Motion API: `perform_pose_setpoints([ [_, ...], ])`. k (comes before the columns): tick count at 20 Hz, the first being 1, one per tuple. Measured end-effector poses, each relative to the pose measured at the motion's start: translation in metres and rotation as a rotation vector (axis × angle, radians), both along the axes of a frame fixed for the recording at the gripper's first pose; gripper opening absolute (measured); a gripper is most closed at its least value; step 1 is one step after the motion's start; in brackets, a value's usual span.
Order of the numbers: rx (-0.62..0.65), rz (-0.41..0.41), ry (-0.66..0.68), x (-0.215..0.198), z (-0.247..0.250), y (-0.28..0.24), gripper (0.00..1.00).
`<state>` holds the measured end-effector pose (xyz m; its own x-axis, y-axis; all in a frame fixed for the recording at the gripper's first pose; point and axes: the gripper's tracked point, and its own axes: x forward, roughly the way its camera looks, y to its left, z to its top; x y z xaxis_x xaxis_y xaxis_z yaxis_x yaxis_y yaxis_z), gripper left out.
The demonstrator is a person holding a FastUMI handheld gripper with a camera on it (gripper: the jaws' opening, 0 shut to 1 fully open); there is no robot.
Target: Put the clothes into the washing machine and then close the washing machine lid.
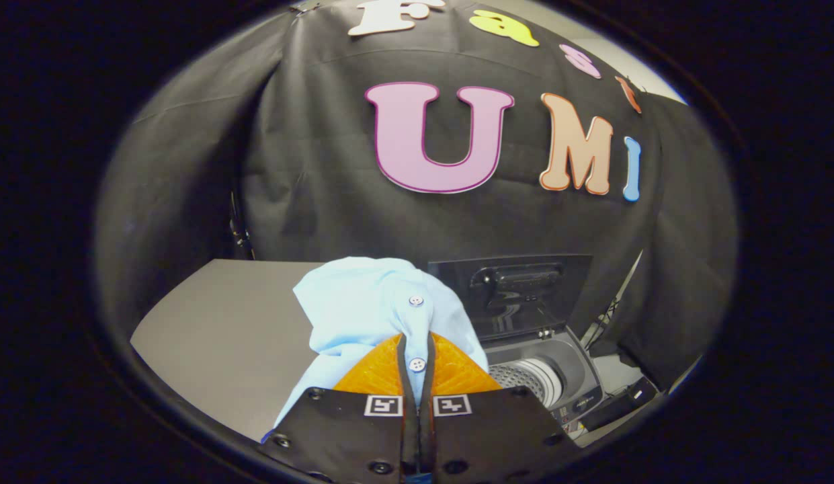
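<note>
Gripper view
Gripper: the gripper (417, 353) has its two fingers (380, 370) drawn almost together, with only a thin slit between them, and both press on a fold of cloth caught in that slit.
Garment: a pale blue buttoned cotton shirt (363, 309) is pinched between the fingers; it bunches up ahead of the tips and drapes down on the left side of the left finger.
Buttons: one small white button (417, 300) sits on the placket just beyond the fingertips; a second white button (417, 364) lies in the gap between the fingers.
Height: the shirt seems to hang off the surface, though how far above it cannot be judged through the fisheye.
Table: a flat grey table top (222, 329) spreads out behind and to the left of the shirt, its far edge meeting the booth wall.
Washer: a small grey top-loading washing machine (558, 376) stands at the right edge of the table, just right of the right finger.
Lid: the dark transparent hinged lid (517, 296) stands raised at the back of the washer, leaning toward the wall.
Drum: the perforated metal drum (527, 378) is open to view under the lid, beside the shirt's right edge.
</note>
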<state>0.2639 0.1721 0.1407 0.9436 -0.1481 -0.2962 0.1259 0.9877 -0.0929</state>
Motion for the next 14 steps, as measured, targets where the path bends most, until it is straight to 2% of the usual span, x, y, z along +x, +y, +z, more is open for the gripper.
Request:
perform_pose_setpoints([
  [2, -0.008, -0.018, 0.000, 0.000, -0.005, -0.021, 0.02],
  [6, -0.045, -0.093, -0.091, 0.011, 0.015, -0.071, 0.02],
  [12, -0.024, -0.175, -0.123, 0.034, 0.011, -0.132, 0.02],
  [14, -0.014, -0.164, -0.110, 0.045, -0.002, -0.139, 0.02],
])
